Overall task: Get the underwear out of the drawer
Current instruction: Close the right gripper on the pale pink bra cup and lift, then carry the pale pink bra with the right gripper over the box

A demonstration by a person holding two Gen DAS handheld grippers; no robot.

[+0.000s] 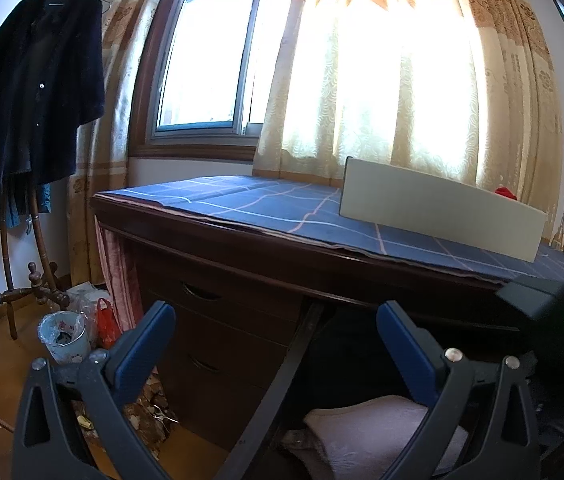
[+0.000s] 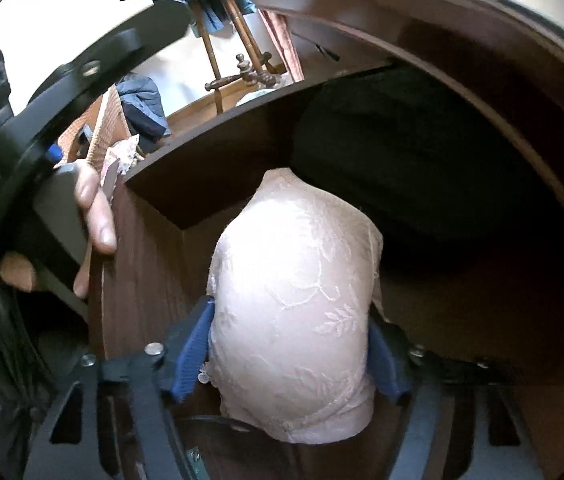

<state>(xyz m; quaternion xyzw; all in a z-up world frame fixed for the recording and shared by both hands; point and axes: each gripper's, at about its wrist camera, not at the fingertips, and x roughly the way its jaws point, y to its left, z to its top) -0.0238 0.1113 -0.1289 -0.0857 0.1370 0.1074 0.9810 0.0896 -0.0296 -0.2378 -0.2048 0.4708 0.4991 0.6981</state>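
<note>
At the frame's centre the right tongs [image 2: 288,354] clamp the pink bra [image 2: 294,304] low inside the open drawer [image 2: 153,256], lifting out remaining, while the left tongs [image 1: 277,344] gape empty.

Underwear [image 2: 294,300] in drawer [image 2: 153,264], between tongs [image 2: 290,344].
</note>
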